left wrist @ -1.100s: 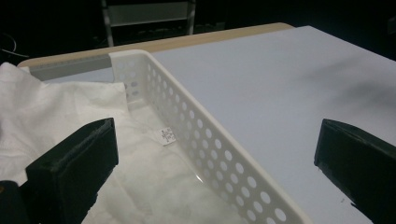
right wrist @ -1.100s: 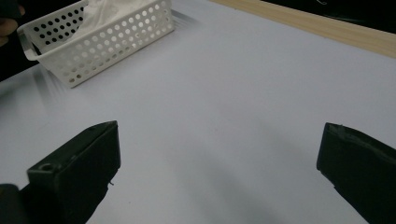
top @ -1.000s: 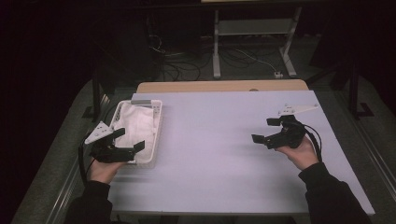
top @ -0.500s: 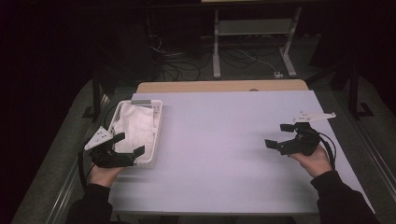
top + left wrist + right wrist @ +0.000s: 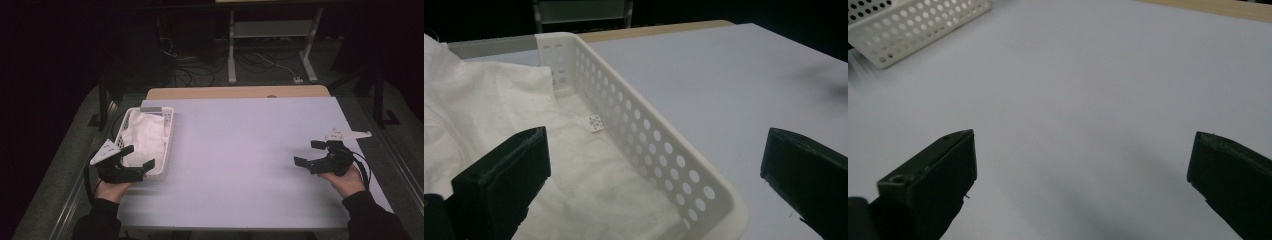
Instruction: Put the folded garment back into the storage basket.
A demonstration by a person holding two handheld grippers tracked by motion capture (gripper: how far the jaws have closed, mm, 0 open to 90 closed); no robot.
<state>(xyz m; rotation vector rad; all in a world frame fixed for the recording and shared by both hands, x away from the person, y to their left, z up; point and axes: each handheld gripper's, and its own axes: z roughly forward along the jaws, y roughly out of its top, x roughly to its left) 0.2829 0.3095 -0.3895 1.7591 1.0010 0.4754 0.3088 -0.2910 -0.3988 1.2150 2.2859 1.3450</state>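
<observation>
A white perforated basket (image 5: 169, 131) stands at the table's left side, with a white cloth (image 5: 142, 137) lying crumpled inside it. My left gripper (image 5: 138, 157) hovers open at the basket's near end, one jaw over the cloth and the other outside the rim. In the left gripper view the cloth (image 5: 489, 115) carries a small label, and the basket wall (image 5: 659, 150) runs between the two jaws. My right gripper (image 5: 310, 153) stands open over bare table at the right side, nothing between its jaws. In the right gripper view the basket (image 5: 918, 25) shows far off at the upper left.
The pale table top (image 5: 240, 150) stretches wide between the two grippers. A wooden strip (image 5: 235, 92) borders its far edge. Beyond it, on the dark floor, stand a metal frame (image 5: 270, 45) and loose cables.
My right gripper has drawn back toward the near right side of the table. My left gripper has shifted slightly toward the near end of the basket. Both stay open.
</observation>
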